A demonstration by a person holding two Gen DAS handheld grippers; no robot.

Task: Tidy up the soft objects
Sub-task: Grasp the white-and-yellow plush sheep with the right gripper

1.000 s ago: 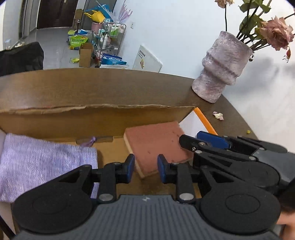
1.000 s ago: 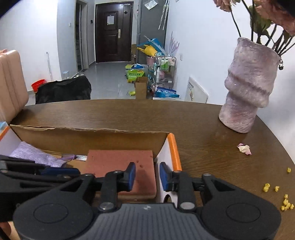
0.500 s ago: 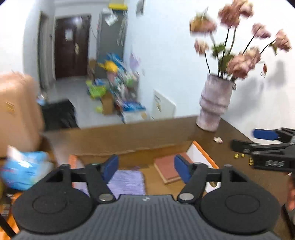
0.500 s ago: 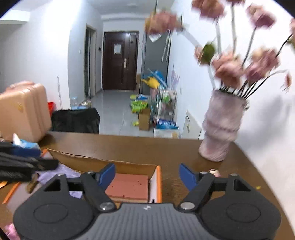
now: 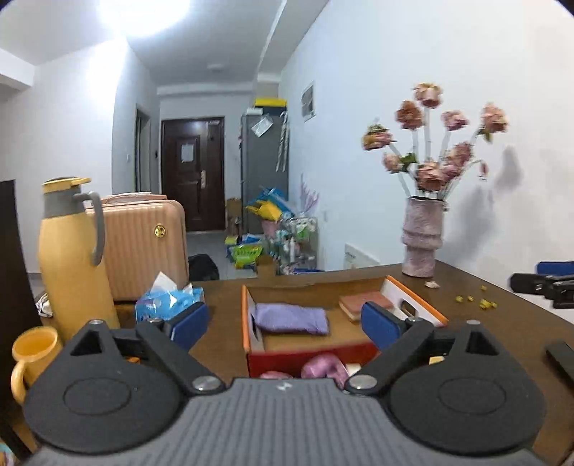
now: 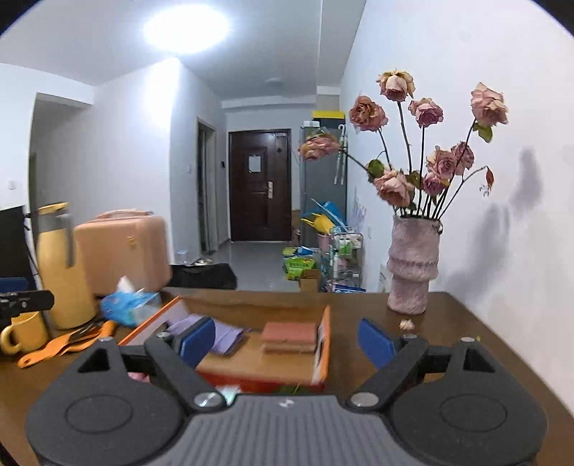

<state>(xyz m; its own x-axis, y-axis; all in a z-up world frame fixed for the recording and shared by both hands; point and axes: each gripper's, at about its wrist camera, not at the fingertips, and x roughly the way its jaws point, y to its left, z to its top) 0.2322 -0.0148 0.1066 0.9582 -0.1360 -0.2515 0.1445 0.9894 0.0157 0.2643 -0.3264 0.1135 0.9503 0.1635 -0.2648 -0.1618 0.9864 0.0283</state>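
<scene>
Both our left gripper (image 5: 285, 321) and right gripper (image 6: 287, 340) have just been opening, empty. Sponge (image 5: 366, 303) and purple pouch (image 5: 290, 318) lie inside the box (image 5: 418, 297); reaching carelessly beside it could topple the vase (image 6: 412, 265).

White walls (image 6: 125, 161); ceiling light (image 6: 186, 27) — dark door (image 6: 259, 184).

Home, living/entry area.
Wooden table (image 6: 466, 322) with vase of dried roses (image 6: 412, 265), thermos jug (image 5: 71, 258), suitcase (image 5: 143, 243), front door (image 6: 260, 184) down the hallway.
</scene>
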